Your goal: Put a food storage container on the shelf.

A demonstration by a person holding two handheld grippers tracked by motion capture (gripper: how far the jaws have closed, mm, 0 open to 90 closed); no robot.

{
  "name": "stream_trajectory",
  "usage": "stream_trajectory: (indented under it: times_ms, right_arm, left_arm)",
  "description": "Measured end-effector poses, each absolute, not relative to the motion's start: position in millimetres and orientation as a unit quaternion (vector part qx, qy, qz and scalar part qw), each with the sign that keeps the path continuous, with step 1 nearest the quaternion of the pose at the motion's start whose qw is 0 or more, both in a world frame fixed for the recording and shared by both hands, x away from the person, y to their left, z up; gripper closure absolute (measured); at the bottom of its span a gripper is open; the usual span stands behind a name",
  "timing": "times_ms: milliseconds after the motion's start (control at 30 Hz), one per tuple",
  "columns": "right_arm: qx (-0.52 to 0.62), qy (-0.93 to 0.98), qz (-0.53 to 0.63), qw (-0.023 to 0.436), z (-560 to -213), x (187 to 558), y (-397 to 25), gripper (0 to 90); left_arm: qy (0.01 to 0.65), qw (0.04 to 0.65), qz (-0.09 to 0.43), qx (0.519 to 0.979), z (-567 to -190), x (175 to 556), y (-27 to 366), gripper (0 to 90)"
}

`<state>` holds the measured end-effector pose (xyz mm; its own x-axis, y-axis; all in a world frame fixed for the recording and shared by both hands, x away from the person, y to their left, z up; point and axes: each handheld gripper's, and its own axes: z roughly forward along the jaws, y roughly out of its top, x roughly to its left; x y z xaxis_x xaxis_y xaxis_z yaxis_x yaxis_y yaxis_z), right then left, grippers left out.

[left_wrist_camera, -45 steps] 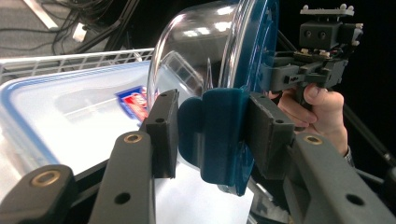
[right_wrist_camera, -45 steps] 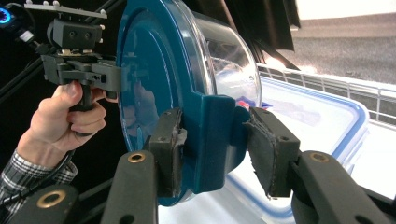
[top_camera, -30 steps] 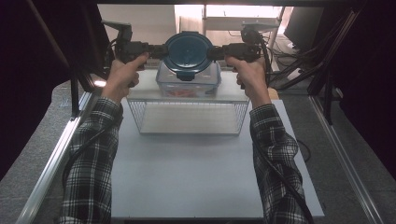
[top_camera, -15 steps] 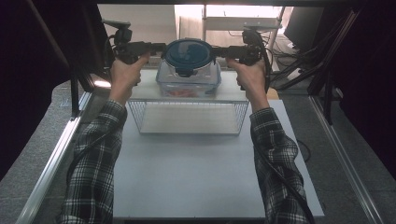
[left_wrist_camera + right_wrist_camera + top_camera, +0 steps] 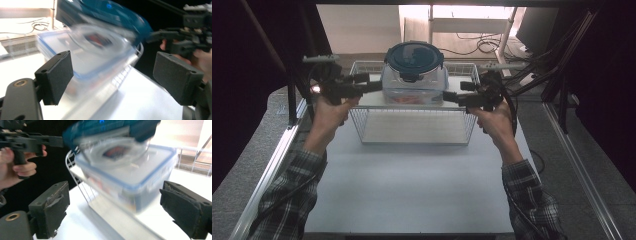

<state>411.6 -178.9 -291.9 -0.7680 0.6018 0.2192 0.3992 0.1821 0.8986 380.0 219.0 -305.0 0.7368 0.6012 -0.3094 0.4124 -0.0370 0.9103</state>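
Two at once: easing left gripper (image 5: 374,86) and right gripper (image 5: 451,97) (jaws apart, empty) level toward the round box (image 5: 414,60), sparing the tub (image 5: 412,91) beneath.

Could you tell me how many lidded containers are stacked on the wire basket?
2: a rectangular blue-rimmed box on the basket, and a round dark-lidded container atop it. None appears hidden.

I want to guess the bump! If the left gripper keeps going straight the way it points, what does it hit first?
Probably the clear container: it sits right ahead between the open jaws of the left gripper, on the wire rack. The view is blurred, so depth is uncertain.
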Motion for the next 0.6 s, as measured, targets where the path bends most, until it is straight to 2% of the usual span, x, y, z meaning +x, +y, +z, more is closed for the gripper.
stream_trajectory:
  times_ms: [300, 600]
  right_arm:
    - [0.297, 0.790, 0.524, 0.110, -335.3, 367.2, -180.8, 2.9]
    - [0.290, 0.805, 0.507, 0.105, -378.2, 335.6, -186.9, 1.0]
  left_arm:
    - [0.328, 0.576, 0.078, 0.745, -361.7, 321.5, 203.1, 7.6]
    - [0.332, 0.570, 0.051, 0.750, -416.1, 287.7, 194.9, 5.1]
